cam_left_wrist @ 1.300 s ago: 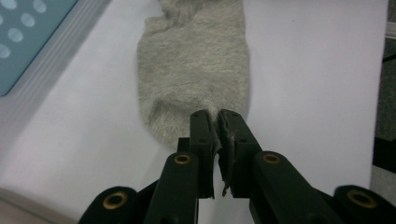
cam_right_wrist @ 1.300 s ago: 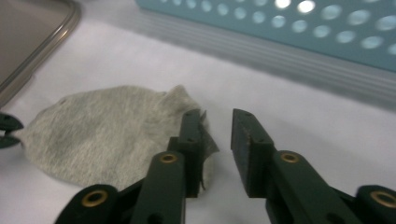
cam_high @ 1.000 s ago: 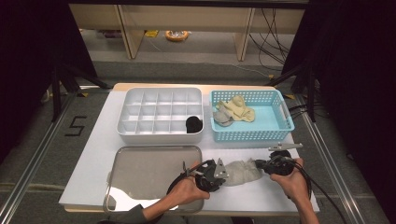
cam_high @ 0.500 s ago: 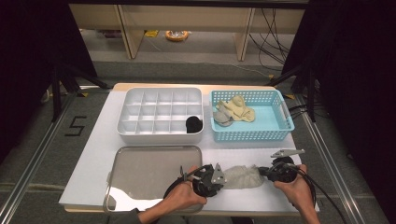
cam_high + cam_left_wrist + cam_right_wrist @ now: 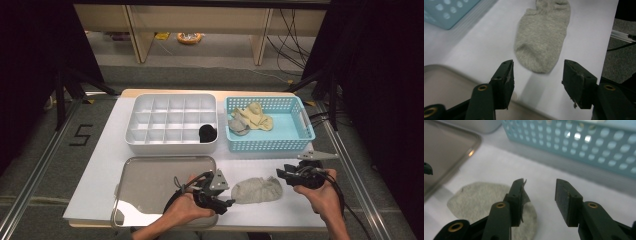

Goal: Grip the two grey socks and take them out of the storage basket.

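I have just been opening both my left hand-held gripper (image 5: 227, 204) and my right hand-held gripper (image 5: 281, 174), so nothing is between their jaws and the grey sock (image 5: 257, 189) lies flat on the white worktop (image 5: 100, 165) between them, beside the metal tray (image 5: 150, 185), ready for folding.

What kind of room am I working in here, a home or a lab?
Most likely a lab or recording bench, not a home: the white table sits between dark curtains, cables trail over the bare floor behind it, and a "5" is taped on the floor beside it.
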A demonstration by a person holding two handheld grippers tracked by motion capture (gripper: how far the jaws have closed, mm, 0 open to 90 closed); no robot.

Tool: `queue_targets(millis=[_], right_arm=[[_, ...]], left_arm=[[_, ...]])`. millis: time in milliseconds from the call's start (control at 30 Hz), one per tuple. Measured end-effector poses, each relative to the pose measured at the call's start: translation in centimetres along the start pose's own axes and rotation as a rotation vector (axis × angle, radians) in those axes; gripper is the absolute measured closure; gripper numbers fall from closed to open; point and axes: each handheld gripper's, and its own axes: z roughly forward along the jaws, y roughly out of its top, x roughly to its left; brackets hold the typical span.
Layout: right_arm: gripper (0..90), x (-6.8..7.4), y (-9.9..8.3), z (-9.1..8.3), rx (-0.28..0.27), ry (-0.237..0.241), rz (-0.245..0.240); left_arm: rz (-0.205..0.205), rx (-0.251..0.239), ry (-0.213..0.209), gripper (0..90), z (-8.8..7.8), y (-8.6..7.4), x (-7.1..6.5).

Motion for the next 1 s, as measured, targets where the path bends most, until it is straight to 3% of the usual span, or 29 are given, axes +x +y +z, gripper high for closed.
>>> queue_targets(millis=[133, 167, 200, 233, 267, 433, 533, 600, 633, 700, 733, 767, 800, 833, 900, 1000], right_arm=[[59.7, 0.5, 1.7, -0.8, -0.026, -0.002, 0.007], [59.7, 0.3, 2.0, -0.7, -0.044, 0.000, -0.024], [59.6, 0.5, 2.4, -0.7, -0.035, -0.006, -0.009], [59.6, 0.5, 2.7, -0.5, -0.043, -0.001, -0.002], [59.6, 0.2, 3.0, -0.3, -0.049, -0.005, -0.034], [58.9, 0.7, 4.3, 0.2, -0.024, -0.006, -0.012], [58.3, 0.6, 5.2, 0.5, -0.031, -0.011, -0.037], [57.5, 0.5, 6.0, 0.9, -0.037, -0.001, -0.037], [57.2, 0.2, 6.4, 1.0, -0.038, -0.015, -0.067], [56.8, 0.2, 7.2, 1.4, -0.027, -0.007, -0.046], [56.7, 0.1, 7.6, 1.8, -0.038, -0.009, -0.070], [56.6, 0.1, 8.0, 2.0, -0.037, -0.010, -0.065], [56.5, 0.2, 8.5, 2.2, -0.017, 0.007, -0.035], [56.6, 0.1, 8.9, 2.5, -0.010, -0.014, -0.055], [56.7, 0.2, 9.7, 3.1, -0.003, -0.014, -0.038], [56.8, -0.1, 10.9, 4.1, 0.014, -0.019, -0.055]], left_arm=[[-0.049, -0.027, 0.024, 38.5, -1.4, -0.8, 0.3], [-0.058, -0.030, 0.034, 38.2, -1.7, -1.0, 0.4], [-0.066, -0.037, 0.035, 38.0, -1.8, -1.2, 0.5], [-0.063, -0.039, 0.035, 37.3, -2.0, -1.4, 0.6], [-0.063, -0.036, 0.040, 36.9, -2.2, -1.6, 0.6], [-0.091, -0.032, 0.048, 34.5, -2.8, -2.7, 0.8], [-0.106, -0.031, 0.058, 33.5, -3.2, -3.3, 1.2], [-0.124, -0.035, 0.075, 32.9, -3.6, -3.8, 1.6], [-0.126, -0.036, 0.076, 32.5, -3.7, -3.9, 1.7], [-0.146, -0.038, 0.088, 32.1, -4.1, -4.5, 2.0], [-0.144, -0.035, 0.092, 31.9, -4.3, -4.6, 2.1], [-0.149, -0.037, 0.091, 31.7, -4.5, -4.8, 2.1], [-0.161, -0.036, 0.100, 31.4, -4.6, -5.0, 2.1], [-0.170, -0.038, 0.100, 31.1, -4.7, -5.2, 2.2], [-0.164, -0.038, 0.105, 31.0, -4.9, -5.4, 2.2], [-0.166, -0.040, 0.113, 30.7, -5.1, -5.7, 2.2]])
